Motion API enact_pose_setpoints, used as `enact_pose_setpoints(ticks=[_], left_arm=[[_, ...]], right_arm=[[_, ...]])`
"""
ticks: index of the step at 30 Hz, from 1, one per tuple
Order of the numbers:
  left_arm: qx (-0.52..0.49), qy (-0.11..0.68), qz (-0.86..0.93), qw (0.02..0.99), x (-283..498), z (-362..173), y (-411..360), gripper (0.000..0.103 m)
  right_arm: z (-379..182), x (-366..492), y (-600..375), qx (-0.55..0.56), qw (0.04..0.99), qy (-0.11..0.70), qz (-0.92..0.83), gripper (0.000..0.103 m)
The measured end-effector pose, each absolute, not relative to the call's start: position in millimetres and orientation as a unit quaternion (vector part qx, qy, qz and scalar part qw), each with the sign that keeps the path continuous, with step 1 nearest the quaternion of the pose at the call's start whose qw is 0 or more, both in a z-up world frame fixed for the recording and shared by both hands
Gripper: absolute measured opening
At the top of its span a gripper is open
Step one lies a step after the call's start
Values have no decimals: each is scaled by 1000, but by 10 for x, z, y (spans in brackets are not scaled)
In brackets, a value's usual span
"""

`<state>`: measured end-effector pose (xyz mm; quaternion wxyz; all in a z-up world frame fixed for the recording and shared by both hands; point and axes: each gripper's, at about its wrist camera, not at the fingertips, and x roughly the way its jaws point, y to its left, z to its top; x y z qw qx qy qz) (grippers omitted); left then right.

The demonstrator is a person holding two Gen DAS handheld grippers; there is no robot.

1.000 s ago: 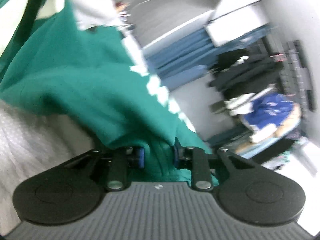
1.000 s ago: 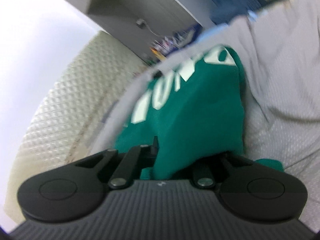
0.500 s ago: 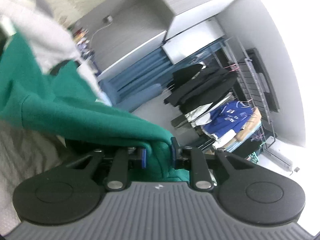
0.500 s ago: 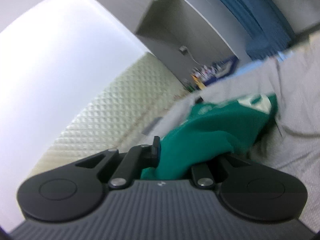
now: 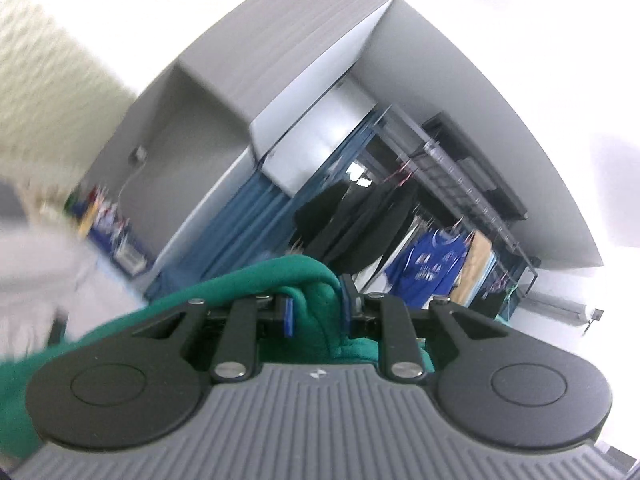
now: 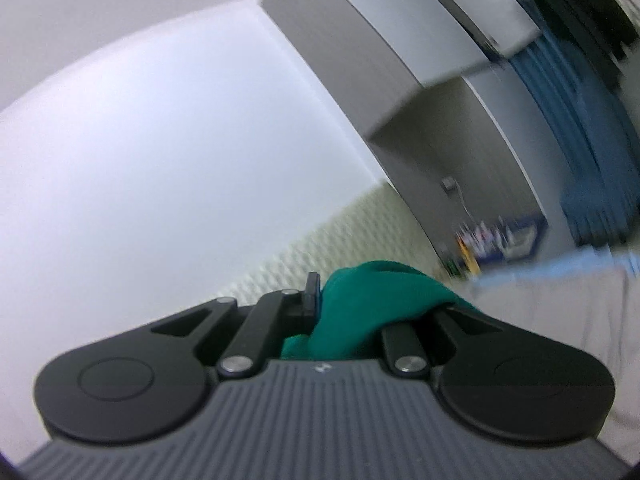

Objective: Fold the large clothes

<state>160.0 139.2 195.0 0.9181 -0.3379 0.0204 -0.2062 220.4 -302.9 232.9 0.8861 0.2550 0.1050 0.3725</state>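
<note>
A green sweatshirt (image 5: 256,280) is held by both grippers. My left gripper (image 5: 318,306) is shut on a bunched fold of it, and the cloth trails down to the left. My right gripper (image 6: 368,304) is shut on another bunch of the green sweatshirt (image 6: 368,292), which covers its right finger. Both grippers are raised and tilted up toward the walls and ceiling. The rest of the sweatshirt hangs out of view below.
A grey bed sheet (image 6: 560,320) lies low at the right of the right wrist view. A clothes rack (image 5: 432,216) with dark garments and a blue jersey stands by blue curtains (image 5: 256,224). A quilted headboard (image 5: 44,92) is at the left.
Both grippers have lifted and tilted upward with the sweatshirt. The bed and the spread-out cloth with its white lettering have dropped out of view; walls and ceiling now fill the frames.
</note>
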Motion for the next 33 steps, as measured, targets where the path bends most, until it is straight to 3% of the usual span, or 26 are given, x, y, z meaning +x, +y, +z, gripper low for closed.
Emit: enact_pose_setpoints(ticks=[9, 12, 16, 22, 33], left_arm=[[-277, -52, -189, 941, 1232, 3845, 1239, 25], [-269, -69, -195, 941, 1225, 4251, 1157, 25], [-254, -58, -195, 946, 1457, 4372, 1058, 25], [-271, 38, -173, 946, 2454, 3485, 1055, 25], [-298, 218, -94, 925, 5167, 646, 1396, 25]], right_arm=[[3835, 2040, -3039, 220, 896, 10, 387, 11], [4116, 2147, -3094, 222, 897, -12, 381, 11], [4072, 2464, -3109, 218, 910, -7, 354, 12], [3026, 3407, -3123, 235, 917, 100, 308, 12], [488, 5697, -2752, 232, 899, 301, 218, 12]])
